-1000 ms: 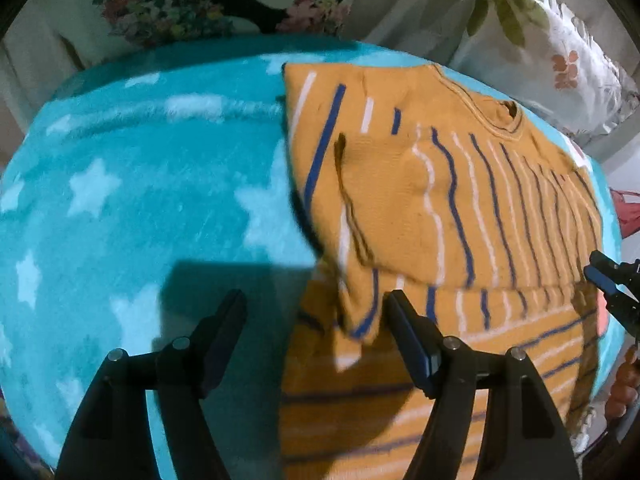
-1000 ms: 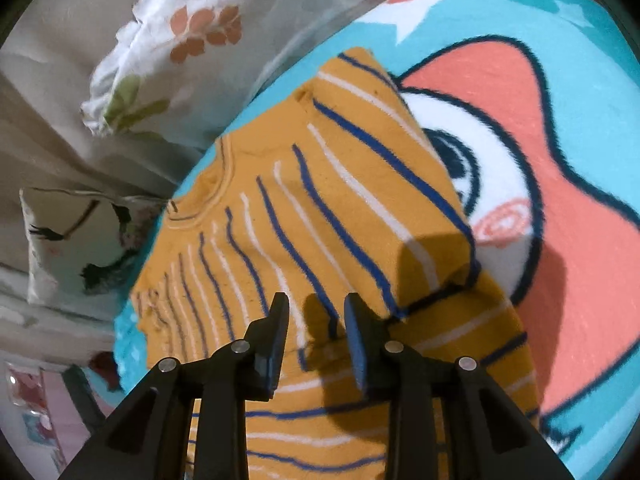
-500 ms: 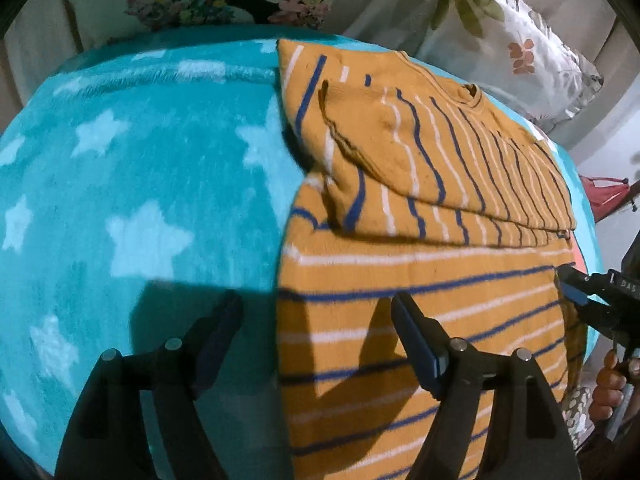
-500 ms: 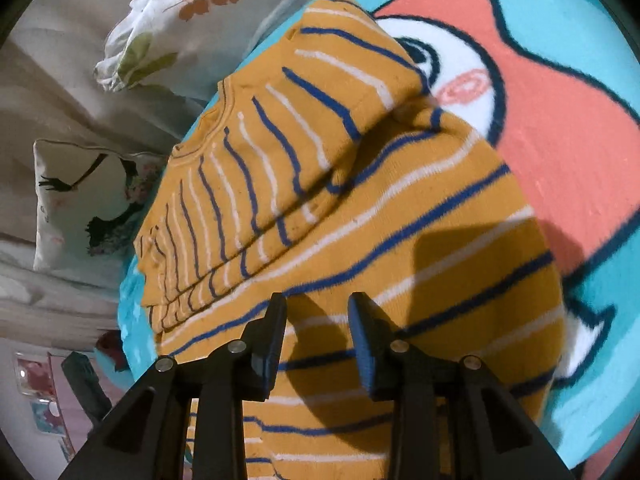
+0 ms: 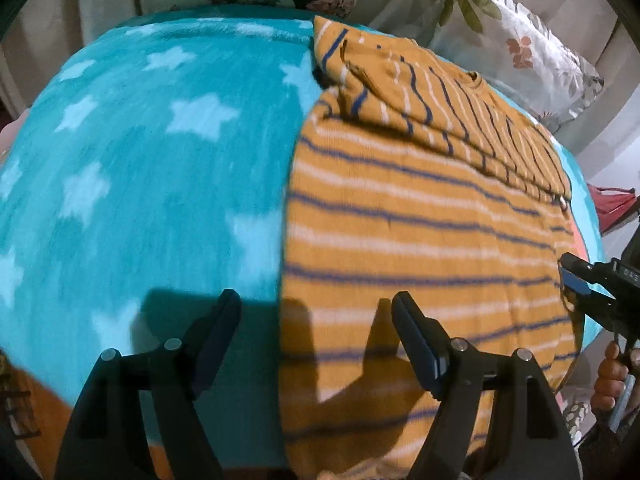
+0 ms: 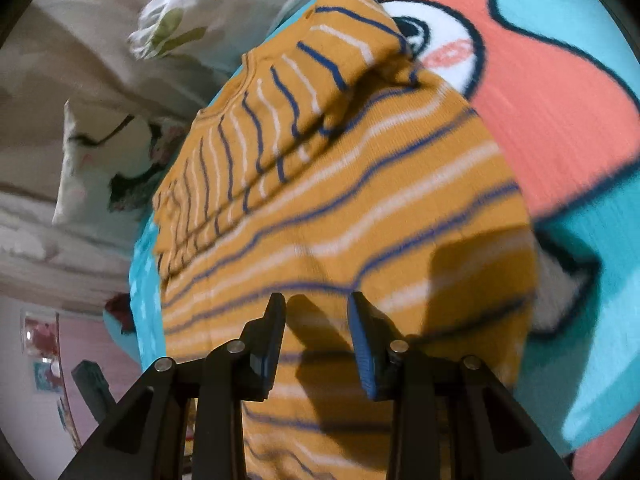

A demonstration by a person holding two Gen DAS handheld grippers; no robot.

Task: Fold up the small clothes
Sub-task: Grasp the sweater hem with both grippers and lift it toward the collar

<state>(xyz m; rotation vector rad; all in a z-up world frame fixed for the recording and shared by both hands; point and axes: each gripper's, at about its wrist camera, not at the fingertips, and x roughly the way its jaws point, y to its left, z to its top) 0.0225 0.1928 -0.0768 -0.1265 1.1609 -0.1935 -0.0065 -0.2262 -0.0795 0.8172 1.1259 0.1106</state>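
Left wrist view: left tool [image 5: 316, 322] is hanging wide open, nothing between its pads, pointing steeply down over the bed. Its jaws have just been opening a little, with only air between them. The striped sweater [image 5: 420, 232] is lying flat on the teal star blanket [image 5: 132, 168], running from 6 up to 1 o'clock, collar end far, hem end near. Its left side edge is passing straight up between the two fingers, so the right finger is over knit and the left finger over blanket. Sleeves look already folded in across the chest at 12–1 o'clock. Right tool [image 5: 576, 284] is showing at 3 o'clock over the sweater's other side edge, a hand [image 5: 612, 376] below it.

Right wrist view: right tool [image 6: 316, 340] is standing partly open, holding nothing, hovering over the hem half. Sweater's long axis is running 6 to 12 o'clock, tilted slightly left; mustard knit, blue and white stripes, folded band at 11–12 o'clock. Floral pillow [image 6: 192, 4] is sitting beyond at 11.

Judgement: both tools are equally near the hem end; next fold likely hem toward collar.
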